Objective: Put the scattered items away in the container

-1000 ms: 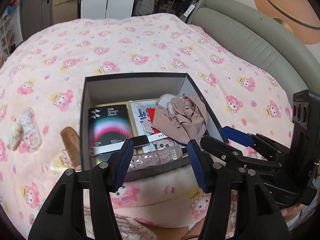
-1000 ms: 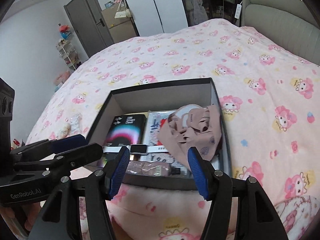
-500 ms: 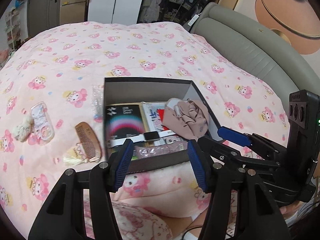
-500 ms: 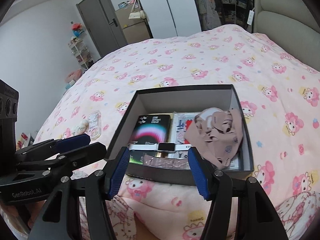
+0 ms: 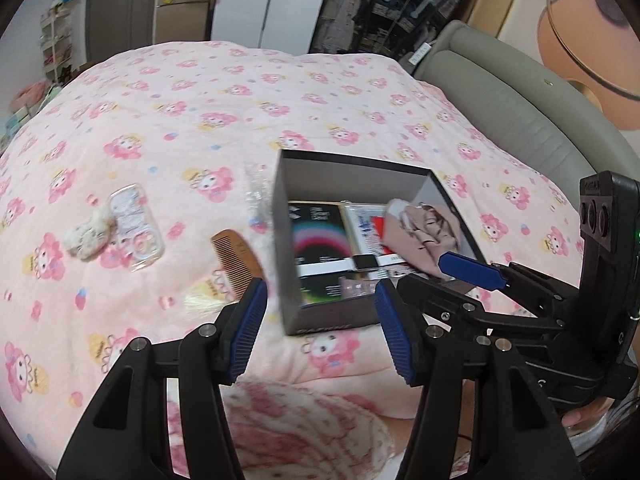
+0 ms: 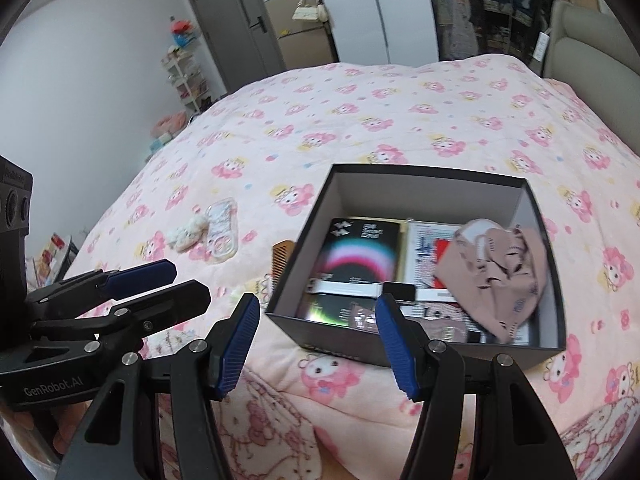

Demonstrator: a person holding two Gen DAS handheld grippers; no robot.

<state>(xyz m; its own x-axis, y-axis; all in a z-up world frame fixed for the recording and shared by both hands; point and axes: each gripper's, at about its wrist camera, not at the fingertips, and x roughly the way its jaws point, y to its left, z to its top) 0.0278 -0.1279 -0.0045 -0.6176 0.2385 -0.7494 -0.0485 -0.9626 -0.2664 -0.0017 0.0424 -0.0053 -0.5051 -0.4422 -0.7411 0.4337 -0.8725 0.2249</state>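
L gripper (image 5: 320, 320) & R gripper (image 6: 316, 336) jaws apart, empty; comb (image 5: 236, 268) beside box (image 5: 288, 312).

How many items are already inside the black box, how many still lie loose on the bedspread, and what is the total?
In the box: 5 (black booklet, printed card, smartwatch, pink packet, beige cloth).
Loose on the bedspread: 4 (wooden comb, phone case, plush charm, clear wrapper).
Total: 9.
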